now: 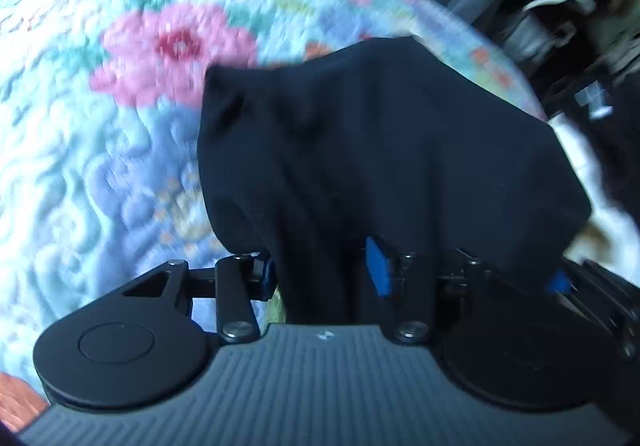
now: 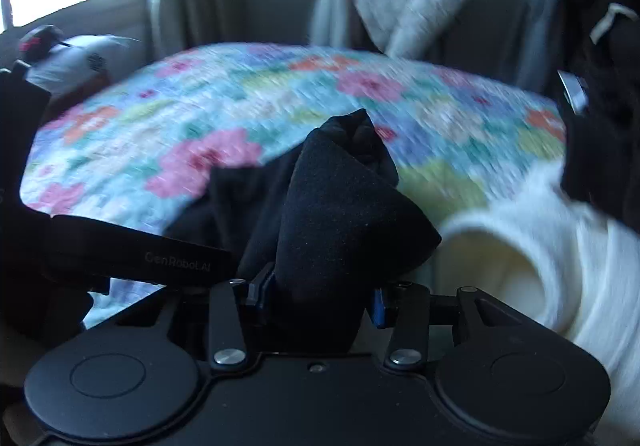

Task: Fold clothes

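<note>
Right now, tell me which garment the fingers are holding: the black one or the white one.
The black garment: it is bunched between both pairs of fingers. The white garment lies loose, off to the right.

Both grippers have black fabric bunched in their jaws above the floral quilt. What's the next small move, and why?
Probably draw the two grippers apart to pull the black garment taut. It is bunched up over the left gripper and folded into a peak over the right gripper, so no edge is straight enough to fold. The floral quilt ahead looks bare enough to lay it flat afterwards.
</note>
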Tool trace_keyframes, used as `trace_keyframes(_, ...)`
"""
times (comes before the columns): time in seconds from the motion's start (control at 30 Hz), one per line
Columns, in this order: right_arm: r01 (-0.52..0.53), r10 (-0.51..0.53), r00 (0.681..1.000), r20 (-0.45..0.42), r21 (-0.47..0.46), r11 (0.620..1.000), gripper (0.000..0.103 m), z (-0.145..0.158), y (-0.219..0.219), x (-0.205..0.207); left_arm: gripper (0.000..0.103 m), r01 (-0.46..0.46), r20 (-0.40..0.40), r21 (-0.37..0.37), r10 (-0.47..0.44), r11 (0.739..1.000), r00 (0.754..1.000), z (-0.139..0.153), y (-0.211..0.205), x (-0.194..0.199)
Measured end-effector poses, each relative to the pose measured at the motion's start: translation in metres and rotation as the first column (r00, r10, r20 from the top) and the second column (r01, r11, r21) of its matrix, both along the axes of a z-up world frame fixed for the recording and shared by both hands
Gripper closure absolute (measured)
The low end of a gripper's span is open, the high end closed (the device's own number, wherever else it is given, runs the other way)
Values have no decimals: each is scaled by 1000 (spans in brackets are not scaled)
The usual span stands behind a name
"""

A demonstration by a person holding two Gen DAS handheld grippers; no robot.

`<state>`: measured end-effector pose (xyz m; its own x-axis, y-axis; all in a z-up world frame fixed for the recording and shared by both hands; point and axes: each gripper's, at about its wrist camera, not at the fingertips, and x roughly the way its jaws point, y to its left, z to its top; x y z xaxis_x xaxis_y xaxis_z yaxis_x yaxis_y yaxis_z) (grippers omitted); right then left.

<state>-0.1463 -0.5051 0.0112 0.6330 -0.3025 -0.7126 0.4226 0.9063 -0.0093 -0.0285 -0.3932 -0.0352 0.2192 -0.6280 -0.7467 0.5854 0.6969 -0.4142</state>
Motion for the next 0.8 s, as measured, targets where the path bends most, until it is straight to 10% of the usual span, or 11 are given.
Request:
trace_keyframes(0.23, -111, 116, 993, 17, -164, 980, 42, 49, 27, -49, 17, -35, 79, 37, 32, 999, 996, 47, 26, -20)
trace_keyframes(0.8, -249, 249, 968, -20, -161, 955, 35, 80, 64, -134, 8, 67, 232, 67, -81, 996, 969, 111, 110, -143)
